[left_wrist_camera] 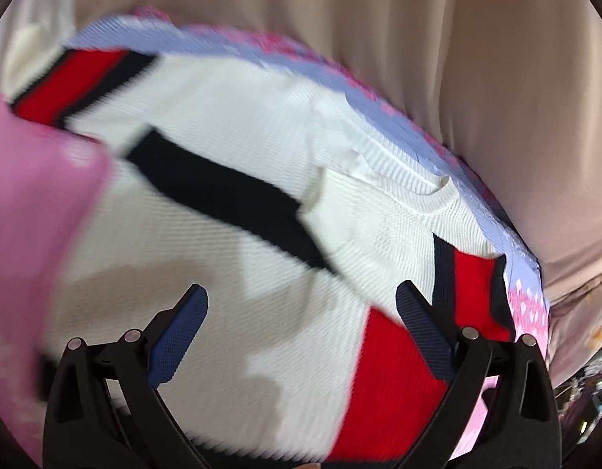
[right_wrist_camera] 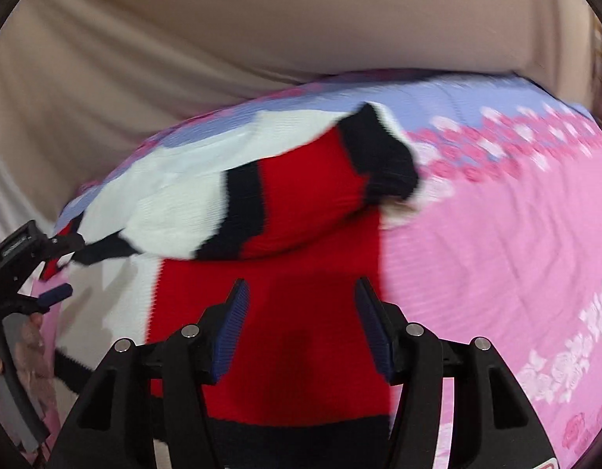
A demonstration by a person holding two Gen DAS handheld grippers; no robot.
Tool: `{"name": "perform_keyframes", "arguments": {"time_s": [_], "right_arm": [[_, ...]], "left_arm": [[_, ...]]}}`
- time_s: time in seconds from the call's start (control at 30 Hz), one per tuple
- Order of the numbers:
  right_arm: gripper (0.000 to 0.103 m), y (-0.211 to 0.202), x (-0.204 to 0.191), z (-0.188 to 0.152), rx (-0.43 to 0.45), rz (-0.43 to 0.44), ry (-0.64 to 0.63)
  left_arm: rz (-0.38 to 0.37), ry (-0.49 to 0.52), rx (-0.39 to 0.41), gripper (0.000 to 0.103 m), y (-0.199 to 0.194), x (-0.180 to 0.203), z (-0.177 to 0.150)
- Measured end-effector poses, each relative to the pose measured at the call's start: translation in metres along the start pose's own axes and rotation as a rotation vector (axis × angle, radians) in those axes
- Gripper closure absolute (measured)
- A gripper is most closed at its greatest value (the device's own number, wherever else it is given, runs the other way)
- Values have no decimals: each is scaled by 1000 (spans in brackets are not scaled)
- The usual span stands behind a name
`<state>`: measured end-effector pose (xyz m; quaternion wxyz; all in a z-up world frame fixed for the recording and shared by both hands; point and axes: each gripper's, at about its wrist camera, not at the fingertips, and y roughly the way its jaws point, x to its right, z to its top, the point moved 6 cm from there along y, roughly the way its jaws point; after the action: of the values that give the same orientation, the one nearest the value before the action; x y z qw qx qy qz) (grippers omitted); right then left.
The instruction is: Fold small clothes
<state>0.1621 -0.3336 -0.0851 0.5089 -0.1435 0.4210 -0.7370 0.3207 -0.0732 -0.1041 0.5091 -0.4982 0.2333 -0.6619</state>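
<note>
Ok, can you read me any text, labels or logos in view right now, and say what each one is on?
Nothing can be read as it stands.
White marks on the pink bedsheet, right side of the right wrist view: too blurred to tell characters from flower print.
Red mark near the sheet's lower right edge: blurred, unreadable.
Sweater: no label or print visible.
Left claw and right claw: no markings visible.
</note>
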Motion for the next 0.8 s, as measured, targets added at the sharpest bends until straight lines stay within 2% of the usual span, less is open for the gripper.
{"name": "perform_keyframes", "arguments": {"time_s": [0.07,0.13,0.17,0.2,0.23,0.27,0.3,0.43,0.57,0.63,0.67,0.7,0.77,0.8], "right_arm": [[48,10,16,6,0,-23,25],[48,22,32,11,-8,-34,38],[48,26,30,12,-10,-38,38],[48,34,29,15,-8,-44,33],[48,40,31,19,-7,-48,28],[48,44,32,17,-7,-49,26],[48,46,33,18,-7,-47,26],[48,56,33,26,1,-44,17],[48,70,37,35,-2,-46,42],[48,74,40,38,-9,-43,63],[48,74,42,37,-8,-40,75],[48,70,43,35,-2,-38,84],[48,64,46,27,2,-41,95],[48,62,48,24,0,-37,105]], "left_arm": [[-6,-12,-26,10,23,12,2],[-20,-17,-62,34,45,20,3],[5,-1,-37,40,46,23,6],[-3,30,-21,68,47,30,9],[-21,49,-46,89,51,35,13],[-34,52,-60,93,53,37,16],[-32,54,-41,95,50,37,22],[5,74,46,98,32,28,49],[80,74,100,98,23,3,67],[75,59,66,98,24,-8,67],[45,49,37,98,25,-7,61],[23,47,27,94,24,-3,56],[-25,47,-1,71,27,8,43],[-35,34,-11,51,29,11,39]]}}
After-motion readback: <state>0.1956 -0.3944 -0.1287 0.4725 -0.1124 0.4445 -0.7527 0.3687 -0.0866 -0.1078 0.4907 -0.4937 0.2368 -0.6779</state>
